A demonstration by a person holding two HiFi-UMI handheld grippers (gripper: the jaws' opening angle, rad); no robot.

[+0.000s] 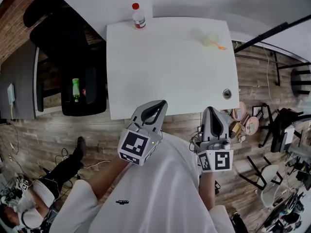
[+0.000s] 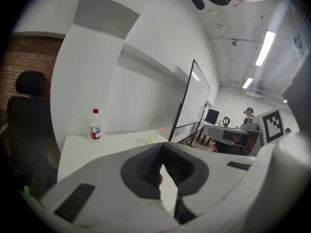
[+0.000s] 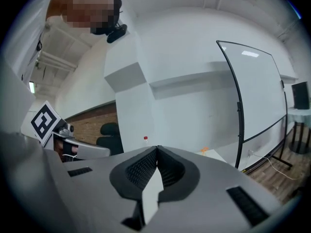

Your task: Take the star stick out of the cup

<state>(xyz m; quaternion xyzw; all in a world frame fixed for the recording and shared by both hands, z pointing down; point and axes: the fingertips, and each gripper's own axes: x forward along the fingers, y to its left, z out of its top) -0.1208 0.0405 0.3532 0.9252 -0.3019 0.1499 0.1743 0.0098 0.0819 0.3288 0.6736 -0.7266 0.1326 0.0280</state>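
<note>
Writing: bottle [image 1: 139, 16] at the far edge of the tabletop [image 1: 165, 76], red cap, red-and-white label, print too small to read. Both tools' cubes carry black-and-white square markers.

Cup [image 1: 208, 37]: clear and faint, near the tabletop's far right corner, well apart from the bottle.

Star stick [image 1: 221, 47]: in the cup. Only an orange end shows, sticking out on the cup's right side and pointing right. Its long axis is too small to tell.

Left tool [image 1: 160, 104] and right tool [image 1: 210, 109]: off the tabletop's near edge, by the person's body, well apart from the cup. Both have jaws pressed together, empty.
</note>
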